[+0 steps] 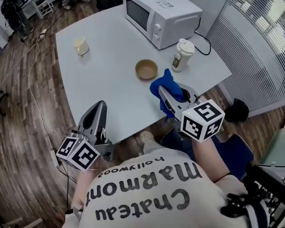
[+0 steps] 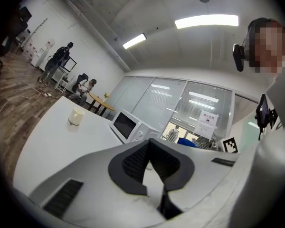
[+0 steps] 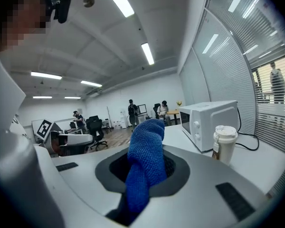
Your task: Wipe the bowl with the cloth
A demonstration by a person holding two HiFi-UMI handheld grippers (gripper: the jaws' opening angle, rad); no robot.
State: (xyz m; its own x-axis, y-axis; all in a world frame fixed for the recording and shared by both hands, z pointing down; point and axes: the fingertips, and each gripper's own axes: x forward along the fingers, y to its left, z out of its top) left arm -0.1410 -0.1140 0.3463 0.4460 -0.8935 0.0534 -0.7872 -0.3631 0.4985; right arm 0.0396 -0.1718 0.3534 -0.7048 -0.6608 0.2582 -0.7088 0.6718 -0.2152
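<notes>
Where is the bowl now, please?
In the head view, the bowl stands on the white table, between the microwave and the blue cloth, with the lidded cup at its right.

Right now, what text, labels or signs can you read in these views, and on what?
"Chateau Marmont": person's shirt, upside down in the head view.
"hollywood": same shirt, smaller print.
Sticker on top of the microwave: too small to read.
Paper sign, left gripper view: blurred, unreadable.
Tag on the lidded cup: too small to read.
</notes>
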